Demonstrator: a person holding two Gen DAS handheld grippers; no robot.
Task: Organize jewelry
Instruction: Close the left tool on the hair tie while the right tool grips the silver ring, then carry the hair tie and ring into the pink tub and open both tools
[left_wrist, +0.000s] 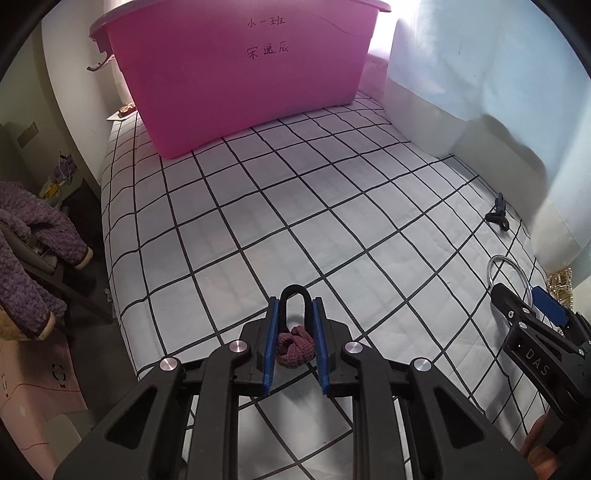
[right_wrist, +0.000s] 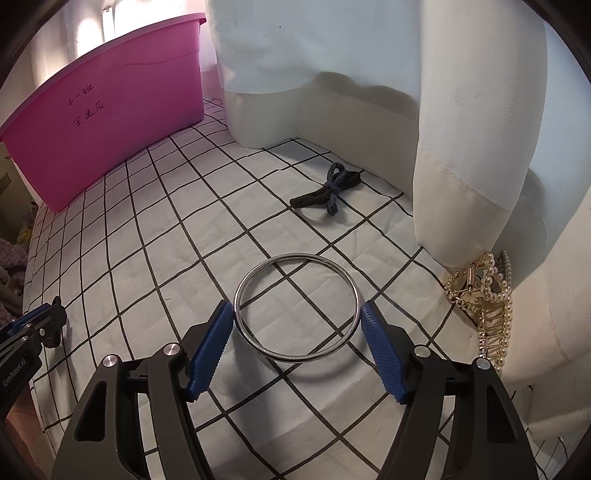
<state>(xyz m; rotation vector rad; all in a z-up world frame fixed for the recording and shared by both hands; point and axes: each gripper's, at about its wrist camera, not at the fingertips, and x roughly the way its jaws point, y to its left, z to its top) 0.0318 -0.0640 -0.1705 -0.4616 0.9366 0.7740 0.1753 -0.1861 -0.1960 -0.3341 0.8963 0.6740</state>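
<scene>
My left gripper (left_wrist: 294, 306) is shut on a black hair tie with a maroon knitted knot (left_wrist: 295, 347); its black loop pokes out past the blue pads. My right gripper (right_wrist: 297, 308) stands open low over the checked cloth, one blue pad on each side of a silver bangle (right_wrist: 297, 305) that lies flat. The left pad looks to touch the bangle's rim. The bangle (left_wrist: 508, 275) and the right gripper (left_wrist: 524, 308) also show at the right edge of the left wrist view. A pink plastic bin (left_wrist: 236, 70) stands at the back.
A dark blue and black hair tie (right_wrist: 330, 190) lies near the white curtain (right_wrist: 461, 166). A gold and pearl hair clip (right_wrist: 487, 299) rests against the curtain at the right. The pink bin (right_wrist: 107, 122) is at the far left. A purple garment (left_wrist: 26, 251) hangs off a chair beyond the bed's left edge.
</scene>
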